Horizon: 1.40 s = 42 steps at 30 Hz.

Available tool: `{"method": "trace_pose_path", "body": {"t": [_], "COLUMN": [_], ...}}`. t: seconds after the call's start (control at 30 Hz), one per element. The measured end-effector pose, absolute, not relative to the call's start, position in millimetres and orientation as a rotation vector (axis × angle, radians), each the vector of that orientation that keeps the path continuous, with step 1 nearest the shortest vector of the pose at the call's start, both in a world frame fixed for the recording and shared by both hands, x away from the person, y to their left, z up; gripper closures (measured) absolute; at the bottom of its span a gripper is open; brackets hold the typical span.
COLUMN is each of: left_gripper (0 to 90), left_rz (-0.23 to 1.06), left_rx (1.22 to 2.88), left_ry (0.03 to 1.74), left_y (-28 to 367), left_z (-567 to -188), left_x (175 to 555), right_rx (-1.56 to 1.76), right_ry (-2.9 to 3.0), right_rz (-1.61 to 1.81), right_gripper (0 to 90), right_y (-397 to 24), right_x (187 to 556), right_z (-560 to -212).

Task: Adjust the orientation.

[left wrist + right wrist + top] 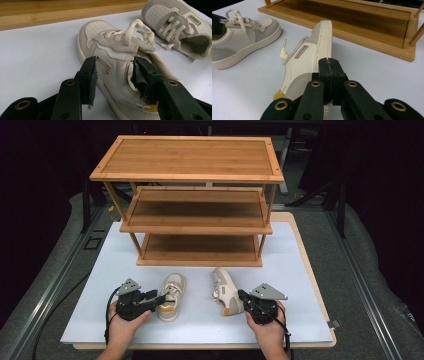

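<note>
Two cream and grey lace-up shoes lie on the white tabletop in front of a wooden rack. The left shoe stands upright with its toe toward the rack. My left gripper is open, its jaws straddling this shoe's near side wall: one pad outside, the other inside the shoe's opening. The right shoe lies on its side. My right gripper is shut, its tips against that shoe's sole rim near the heel, nothing visible between the pads.
A three-tier bamboo rack stands at the back of the table, its bare bottom shelf just beyond the shoes. A hand holds each gripper near the table's front edge. Grey floor and metal rails flank the table.
</note>
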<state>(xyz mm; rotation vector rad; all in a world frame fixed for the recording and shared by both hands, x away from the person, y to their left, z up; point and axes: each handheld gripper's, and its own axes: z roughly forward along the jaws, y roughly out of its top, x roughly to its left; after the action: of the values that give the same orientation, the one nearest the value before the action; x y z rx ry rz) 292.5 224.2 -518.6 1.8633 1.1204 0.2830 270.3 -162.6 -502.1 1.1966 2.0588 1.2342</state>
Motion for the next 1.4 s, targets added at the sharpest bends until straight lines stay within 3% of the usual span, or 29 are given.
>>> {"method": "trace_pose_path", "body": {"t": [0.53,1.4], "left_gripper": [54.1,54.1], "left_rz": [0.271,0.271], "left_rx": [1.86,1.858], "left_ry": [1.125,1.128], "left_y": [225.6,226.8], "left_z": [-519.7,-519.8], "left_x": [293.6,294.0], "right_rx": [1.159,1.437], "right_ry": [2.099,2.044], "right_rz": [1.185,1.144], "right_gripper": [90.0,90.0], "right_y": [-156.4,-199.5], "right_x": [269.1,289.3], "right_z": [-503.2,-523.0]}}
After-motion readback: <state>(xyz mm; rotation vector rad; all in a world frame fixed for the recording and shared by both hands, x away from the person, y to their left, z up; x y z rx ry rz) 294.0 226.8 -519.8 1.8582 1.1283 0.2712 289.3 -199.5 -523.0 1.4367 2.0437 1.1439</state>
